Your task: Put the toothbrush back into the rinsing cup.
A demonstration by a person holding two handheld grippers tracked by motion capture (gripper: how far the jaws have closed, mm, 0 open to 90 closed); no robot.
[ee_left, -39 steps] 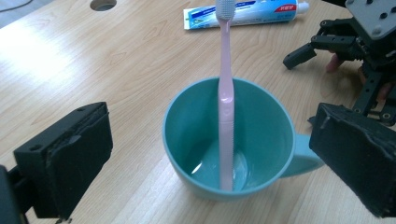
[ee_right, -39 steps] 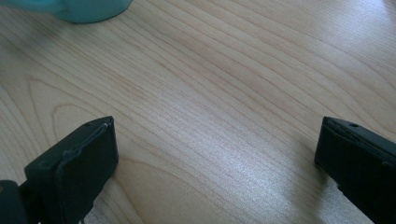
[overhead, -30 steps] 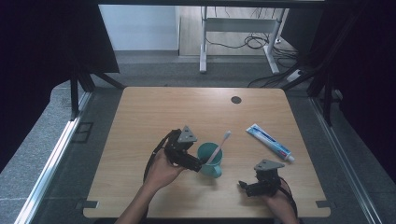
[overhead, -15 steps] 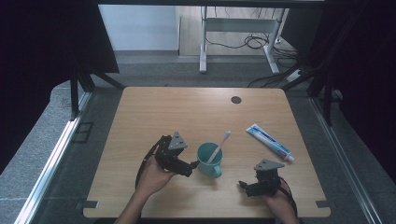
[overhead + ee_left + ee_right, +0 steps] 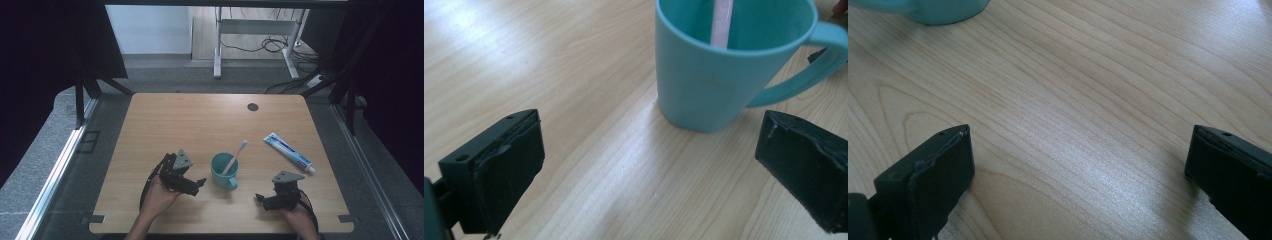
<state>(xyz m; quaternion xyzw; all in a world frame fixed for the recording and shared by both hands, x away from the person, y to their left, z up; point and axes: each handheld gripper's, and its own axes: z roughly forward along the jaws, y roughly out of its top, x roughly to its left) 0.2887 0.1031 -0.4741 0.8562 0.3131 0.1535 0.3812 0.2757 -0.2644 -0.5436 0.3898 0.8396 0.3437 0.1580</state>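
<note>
Left claw point(image 5: 200, 183) gapes empty just beside teal mug point(image 5: 223, 171) holding toothbrush point(image 5: 234, 156)

Toothbrush point(image 5: 234, 157) in mug point(image 5: 223, 172), toothpaste point(image 5: 289, 152) right.

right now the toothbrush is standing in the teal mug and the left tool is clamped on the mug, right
Not quite: the left tool is open and clear of the teal plastic mug, as the left gripper view shows. The white toothbrush does stand in the mug.
</note>
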